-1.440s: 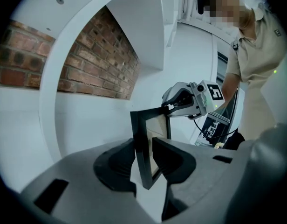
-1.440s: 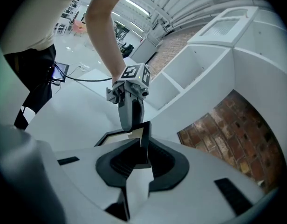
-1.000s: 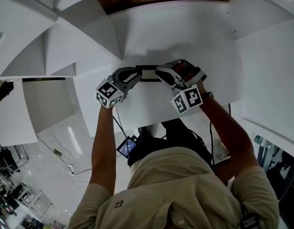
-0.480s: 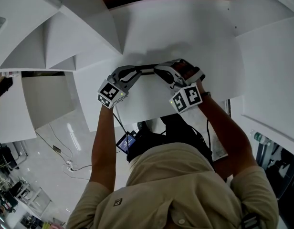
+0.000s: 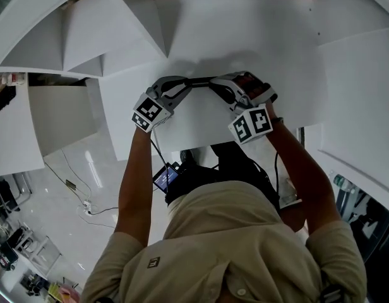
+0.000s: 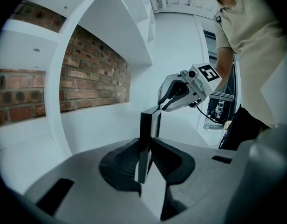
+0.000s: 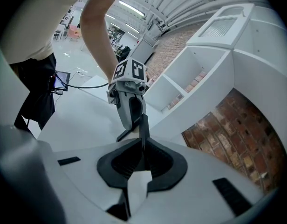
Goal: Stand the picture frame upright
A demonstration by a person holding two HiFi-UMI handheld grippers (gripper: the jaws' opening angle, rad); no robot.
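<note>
Two tools grip one thing between them. The left tool (image 6: pixel 146 158) has its dark jaws pressed onto the near end of the picture frame (image 6: pixel 146 124), which rises narrow and edge-on from the jaw gap. The right tool (image 7: pixel 142 155) is clamped the same way on the opposite end, with the frame's thin dark edge standing straight up between its pads. Each gripper view shows the other tool at the far end of the frame, its tips on the frame.

From the head view the frame reads as a slim dark bar spanning the two tools — upright on its long edge over the white tabletop (image 5: pixel 245 55), near the middle. Whether its lower edge touches the surface cannot be told.

Both of the person's forearms reach forward to the tools — the sleeves of a beige shirt (image 5: pixel 226 245) fill the lower part of the head view. White shelves (image 5: pixel 74 36) stand to the left, and a brick wall (image 6: pixel 94 73) runs behind the tabletop. A small lit screen (image 5: pixel 167 178) hangs at the person's waist.
</note>
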